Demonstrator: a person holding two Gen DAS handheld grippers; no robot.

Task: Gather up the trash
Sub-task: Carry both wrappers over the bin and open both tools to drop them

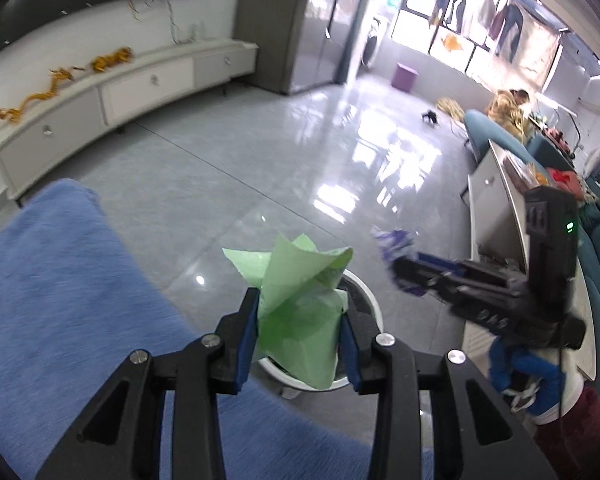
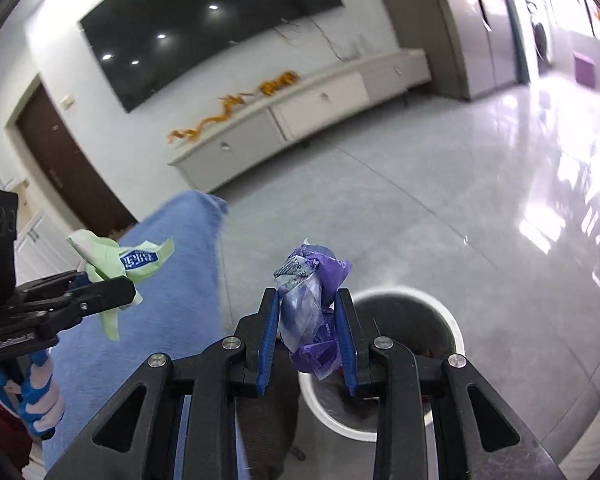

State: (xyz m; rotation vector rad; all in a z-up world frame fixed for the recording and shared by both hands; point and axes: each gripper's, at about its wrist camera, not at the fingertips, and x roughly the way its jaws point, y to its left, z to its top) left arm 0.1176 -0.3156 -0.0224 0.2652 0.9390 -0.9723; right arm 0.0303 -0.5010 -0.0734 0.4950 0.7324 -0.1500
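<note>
Left gripper (image 1: 300, 336) jaws pinch a crumpled green wrapper (image 1: 296, 296), held above the white trash bin (image 1: 366, 300) on the floor. Right gripper (image 2: 308, 336) jaws squeeze a crumpled purple wrapper (image 2: 312, 304), just left of and above the same bin's rim (image 2: 452, 328). Blue cloth surface (image 1: 60, 280) on the left, near side.
</note>
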